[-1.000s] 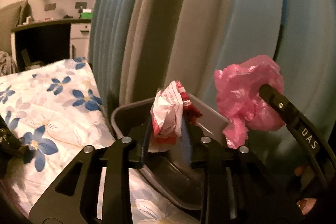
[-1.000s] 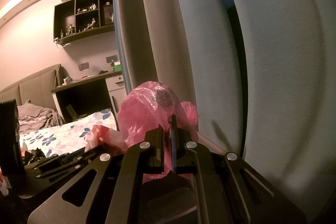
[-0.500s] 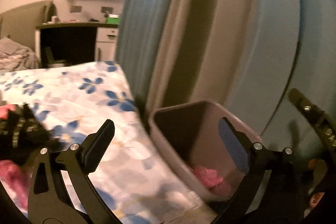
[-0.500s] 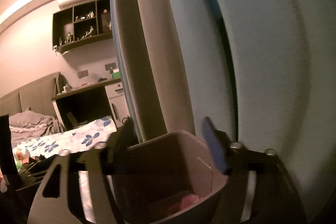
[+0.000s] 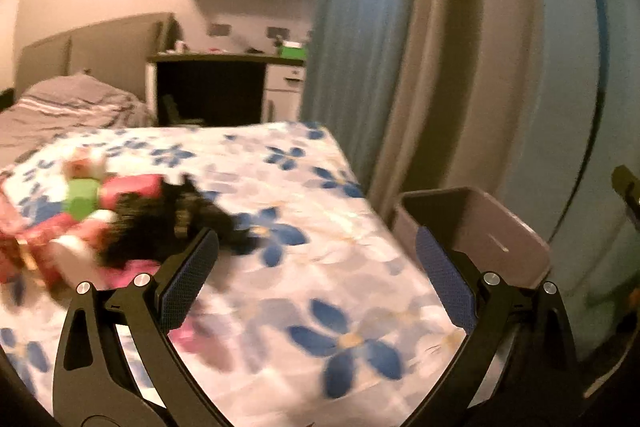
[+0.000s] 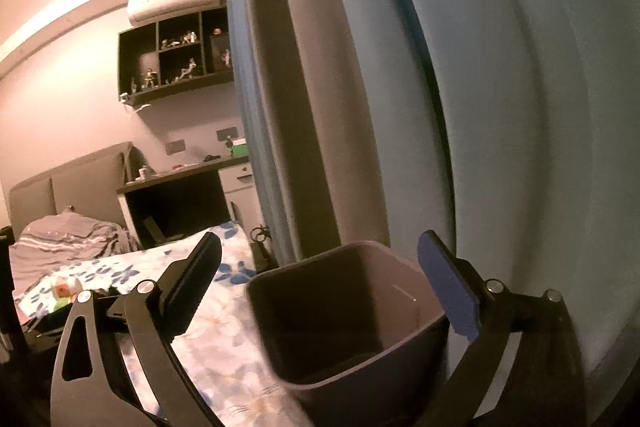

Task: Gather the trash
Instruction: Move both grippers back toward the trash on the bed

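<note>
Left wrist view: left gripper [image 5: 316, 275] is hanging over the bed [image 5: 304, 267] w/ its floral sheet, jaws spread wide, nothing between them; they've just been opening. Beyond its left finger a blurred heap of trash [image 5: 120, 223] is lying on the sheet: black crumpled stuff, red and pink wrappers, a green bit. Can't tell the pieces apart, too blurred. The bin [image 5: 480, 231] is standing off the bed's right edge, against the curtain [image 5: 420, 47], partly hidden behind the right finger. Trash heap and bin are well apart. A bit of the other gripper is poking in at the far right edge.

Right wrist view: right gripper [image 6: 320, 279] is pointing at the bin [image 6: 348, 323], jaws wide apart and empty, having just been opening further. The bin's open mouth is sitting between the two fingers, no pad touching it. Inside is too dark to read. Bed [image 6: 224, 339] is lying to the left, touching or just beside the bin. Some trash [image 6: 64, 291] is showing far left on the sheet, small and unclear. Curtain [image 6: 400, 87] is filling the right half; desk [image 6: 180, 187] and wall shelf [image 6: 176, 55] are at the back.
</note>
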